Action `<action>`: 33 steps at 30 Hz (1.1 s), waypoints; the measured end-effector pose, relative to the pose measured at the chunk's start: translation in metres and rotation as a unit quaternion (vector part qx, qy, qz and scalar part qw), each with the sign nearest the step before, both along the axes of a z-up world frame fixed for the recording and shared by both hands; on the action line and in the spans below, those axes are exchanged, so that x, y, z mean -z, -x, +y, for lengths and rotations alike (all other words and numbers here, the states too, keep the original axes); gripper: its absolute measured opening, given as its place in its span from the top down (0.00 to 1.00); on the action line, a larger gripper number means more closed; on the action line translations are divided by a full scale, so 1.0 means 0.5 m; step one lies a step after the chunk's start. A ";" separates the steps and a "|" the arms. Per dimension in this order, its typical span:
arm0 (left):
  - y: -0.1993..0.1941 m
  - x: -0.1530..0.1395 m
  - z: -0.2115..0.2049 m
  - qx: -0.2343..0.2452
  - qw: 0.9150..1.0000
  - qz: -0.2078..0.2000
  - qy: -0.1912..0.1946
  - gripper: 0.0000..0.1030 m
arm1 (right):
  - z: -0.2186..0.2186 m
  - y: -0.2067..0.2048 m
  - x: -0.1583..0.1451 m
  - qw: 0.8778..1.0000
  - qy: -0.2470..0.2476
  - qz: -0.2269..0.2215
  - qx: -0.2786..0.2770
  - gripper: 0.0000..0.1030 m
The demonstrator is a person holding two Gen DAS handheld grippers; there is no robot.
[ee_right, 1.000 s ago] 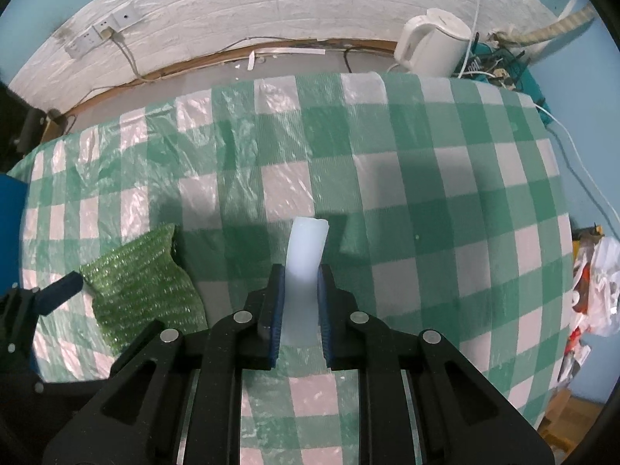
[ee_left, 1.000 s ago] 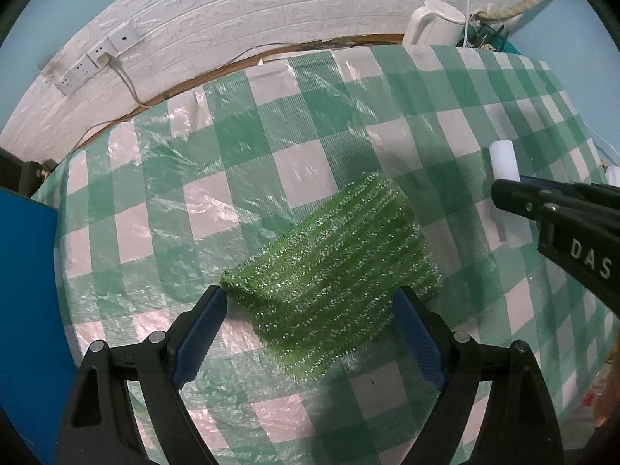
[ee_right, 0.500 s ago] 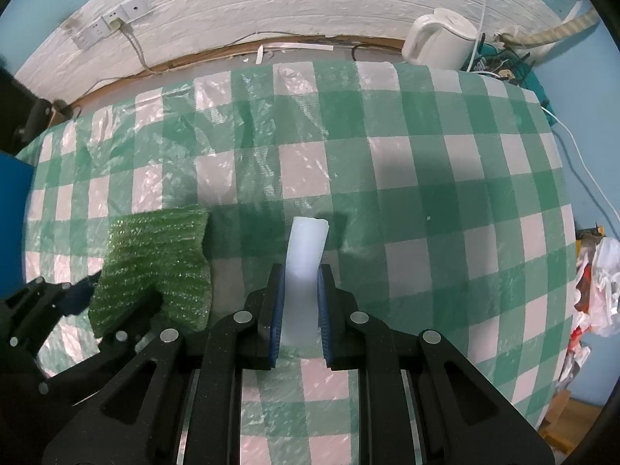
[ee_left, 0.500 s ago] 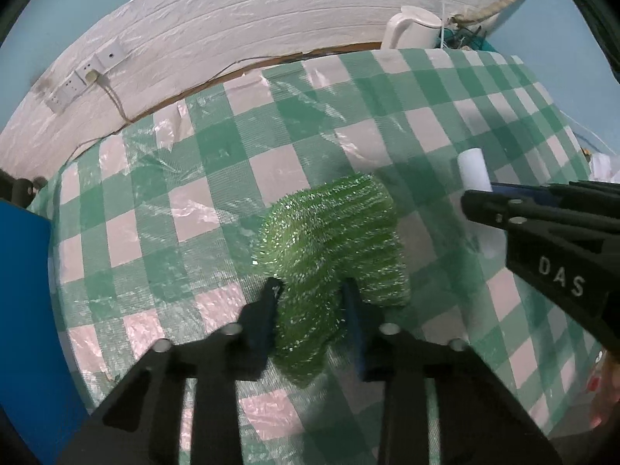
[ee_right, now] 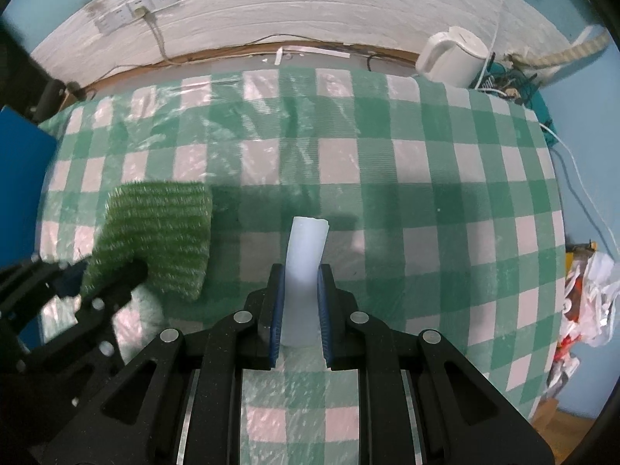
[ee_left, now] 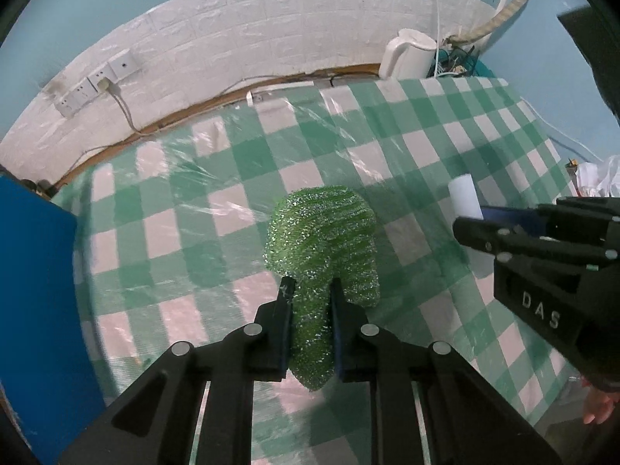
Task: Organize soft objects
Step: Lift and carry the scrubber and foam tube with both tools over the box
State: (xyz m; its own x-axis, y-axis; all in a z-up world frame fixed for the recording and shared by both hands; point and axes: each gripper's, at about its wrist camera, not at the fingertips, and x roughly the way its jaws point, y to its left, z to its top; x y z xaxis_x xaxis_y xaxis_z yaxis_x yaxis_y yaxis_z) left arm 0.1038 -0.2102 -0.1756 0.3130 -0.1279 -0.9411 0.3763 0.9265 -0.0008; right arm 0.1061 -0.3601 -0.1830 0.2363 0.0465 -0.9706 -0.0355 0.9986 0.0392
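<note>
A glittery green scouring cloth (ee_left: 323,244) is bunched between the pads of my left gripper (ee_left: 310,290), which is shut on it and holds it off the green-and-white checked tablecloth (ee_left: 217,170). In the right wrist view the same green cloth (ee_right: 162,232) hangs at the left from the left gripper (ee_right: 120,271). My right gripper (ee_right: 301,275) is shut on a white foam strip (ee_right: 306,244) that stands upright between its blue pads. In the left wrist view that foam strip (ee_left: 463,193) and the right gripper (ee_left: 469,228) show at the right.
A white kettle (ee_right: 453,56) and tangled cables stand at the table's far right corner. Wall sockets (ee_right: 133,11) sit on the white brick-pattern wall. A blue panel (ee_left: 35,310) rises along the left edge. Crumpled bags (ee_right: 585,302) lie beyond the right edge.
My left gripper shut on the green cloth, which crumpled from lying flat, and lifted it. The right gripper kept its grip on the foam strip and shifted across the table.
</note>
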 end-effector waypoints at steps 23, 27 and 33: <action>0.043 -0.136 0.156 -0.031 0.996 -0.075 -0.031 0.84 | 0.097 0.095 -0.123 0.997 -0.008 -0.045 -0.063 0.85; 0.055 -0.158 0.185 -0.042 0.995 -0.084 -0.031 0.84 | 0.122 0.111 -0.145 0.995 -0.011 -0.056 -0.077 0.85; 0.079 -0.185 0.226 -0.042 0.994 -0.097 -0.041 0.84 | 0.161 0.131 -0.173 0.992 -0.017 -0.071 -0.099 0.85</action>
